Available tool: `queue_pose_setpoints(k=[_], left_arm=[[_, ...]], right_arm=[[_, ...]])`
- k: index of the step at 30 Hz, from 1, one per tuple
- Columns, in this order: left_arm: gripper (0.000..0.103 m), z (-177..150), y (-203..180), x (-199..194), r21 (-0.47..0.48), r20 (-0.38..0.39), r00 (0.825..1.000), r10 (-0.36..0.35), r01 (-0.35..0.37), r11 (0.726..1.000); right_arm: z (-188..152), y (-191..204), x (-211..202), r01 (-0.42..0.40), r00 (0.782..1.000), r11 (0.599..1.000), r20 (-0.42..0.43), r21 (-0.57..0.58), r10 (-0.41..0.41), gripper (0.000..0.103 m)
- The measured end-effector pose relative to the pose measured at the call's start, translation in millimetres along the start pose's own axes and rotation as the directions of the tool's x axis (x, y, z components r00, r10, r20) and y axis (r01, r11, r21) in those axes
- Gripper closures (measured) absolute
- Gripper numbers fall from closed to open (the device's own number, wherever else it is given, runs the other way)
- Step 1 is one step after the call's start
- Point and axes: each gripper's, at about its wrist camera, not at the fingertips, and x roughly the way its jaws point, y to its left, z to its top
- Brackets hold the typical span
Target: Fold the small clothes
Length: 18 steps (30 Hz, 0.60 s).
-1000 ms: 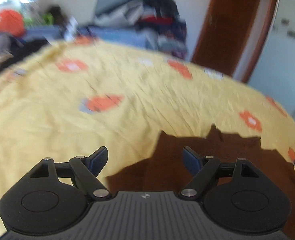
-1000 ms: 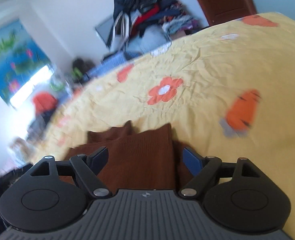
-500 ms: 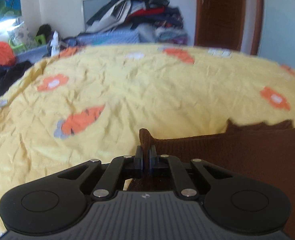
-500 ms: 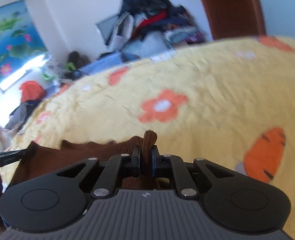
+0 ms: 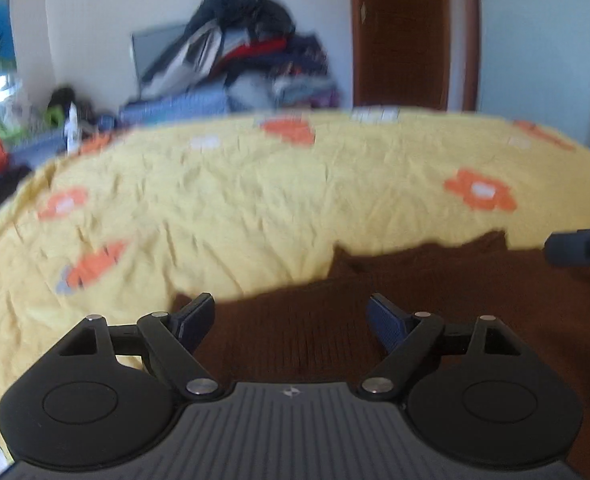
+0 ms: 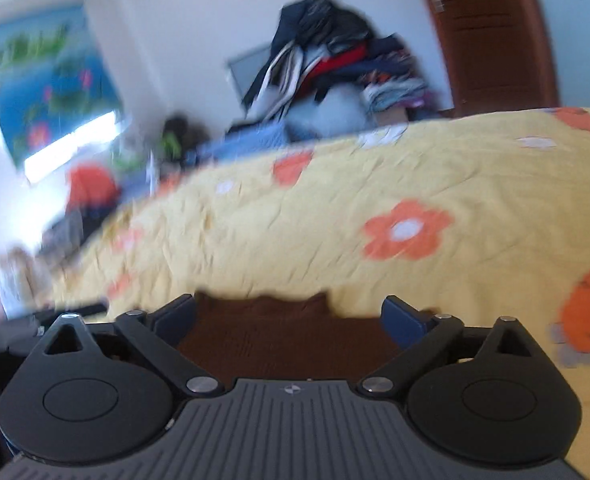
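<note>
Both hand-held grippers hang over a brown knit garment on a yellow bedspread, jaws opening.

The left gripper has its jaws spread wide and still parting, with the brown knit garment lying below and between the pads, untouched by them. The right gripper likewise opens wide above the garment's far edge, gripping nothing. The garment lies flat on the flowered yellow bedspread. A heap of clothes sits beyond the bed against the wall; whatever holds it is hidden.
</note>
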Motion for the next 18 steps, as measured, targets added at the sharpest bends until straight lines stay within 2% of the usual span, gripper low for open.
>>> queue_pose_setpoints(k=[1, 2, 3, 4, 7, 10, 12, 13, 16, 18], left_arm=[[0.019, -3, 3, 11, -0.012, -0.052, 0.999, -0.001, 0.000, 1.000], [0.017, -9, 9, 18, -0.017, -0.059, 0.998, -0.006, 0.005, 1.000], [0.017, -17, 18, 18, -0.016, -0.017, 1.000, -0.022, 0.022, 1.000], [0.016, -20, 23, 17, -0.009, -0.010, 0.999, -0.037, 0.037, 0.999], [0.013, -19, 26, 19, -0.011, -0.011, 0.999, -0.049, 0.049, 0.999], [0.011, -15, 24, 19, -0.018, -0.022, 0.999, -0.030, 0.030, 0.999], [0.012, -19, 20, 2, -0.004, -0.009, 1.000, 0.015, -0.015, 1.000], [0.012, -24, 18, -11, 0.007, 0.000, 1.000, 0.010, -0.010, 1.000], [0.012, -43, 15, -46, 0.014, 0.024, 0.998, -0.062, 0.062, 0.998], [0.012, -56, 14, -50, 0.025, -0.006, 0.998, -0.066, 0.066, 0.998]], right_arm=[[-4, -3, 9, 0.030, 0.999, 1.000, -0.033, 0.007, -0.030, 0.008], [-9, -11, 16, 0.059, 0.997, 0.998, -0.060, 0.023, -0.058, 0.008], [-16, -21, 18, 0.069, 0.996, 0.997, -0.057, 0.026, -0.067, 0.009], [-23, -28, 12, 0.042, 0.999, 0.999, 0.001, -0.003, -0.042, 0.009], [-27, -44, 4, -0.011, 0.999, 0.997, 0.031, 0.077, 0.008, 0.010], [-24, -28, 14, 0.050, 0.999, 0.999, -0.006, -0.012, -0.050, 0.008], [-25, -13, 6, 0.106, 0.994, 0.994, -0.015, -0.039, -0.107, 0.009], [-27, -7, -3, 0.115, 0.993, 0.993, -0.015, -0.032, -0.115, 0.008], [-43, 8, -28, 0.040, 0.999, 0.998, 0.000, -0.049, -0.040, 0.001], [-56, 14, -29, 0.066, 0.997, 0.994, -0.038, -0.085, -0.069, 0.001]])
